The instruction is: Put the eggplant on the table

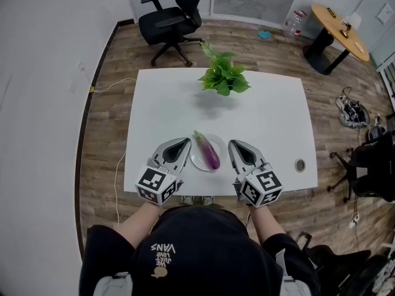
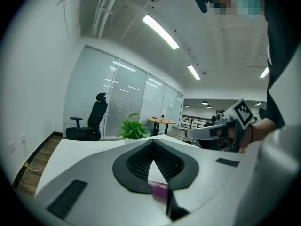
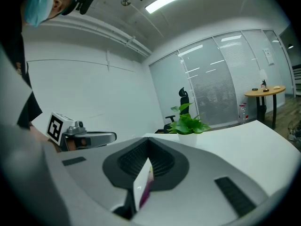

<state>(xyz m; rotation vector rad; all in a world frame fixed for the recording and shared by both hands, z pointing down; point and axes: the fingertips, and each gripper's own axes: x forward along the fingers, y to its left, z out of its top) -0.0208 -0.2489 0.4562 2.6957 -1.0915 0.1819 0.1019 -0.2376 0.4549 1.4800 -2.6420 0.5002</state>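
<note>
The eggplant (image 1: 208, 151) is lying on a small white plate (image 1: 199, 159) that is sitting close to the tabletop's (image 1: 271, 110) near edge, about midway along it. The purple body is running diagonally across the plate, with the green stem end pointing toward the far edge. The left gripper (image 1: 185, 142) is pointing in just beside the plate's left rim and the right gripper (image 1: 233, 143) just beside its right rim, so the eggplant is lying between the two tips. Both are clenched, jaws meeting at the tip, and neither is grasping anything. In each gripper view only a sliver of purple and white is showing through the narrow slit behind the closed tips. The person's hands are holding the two grippers over the near edge, marker cubes toward the body. A leafy green plant (image 1: 223, 76) is standing near the middle of the far edge, well apart from the plate. A small round grommet (image 1: 300, 164) is sitting near the near right corner. Beyond the far edge a black office chair (image 1: 173, 20) is standing on the wood floor.
</note>
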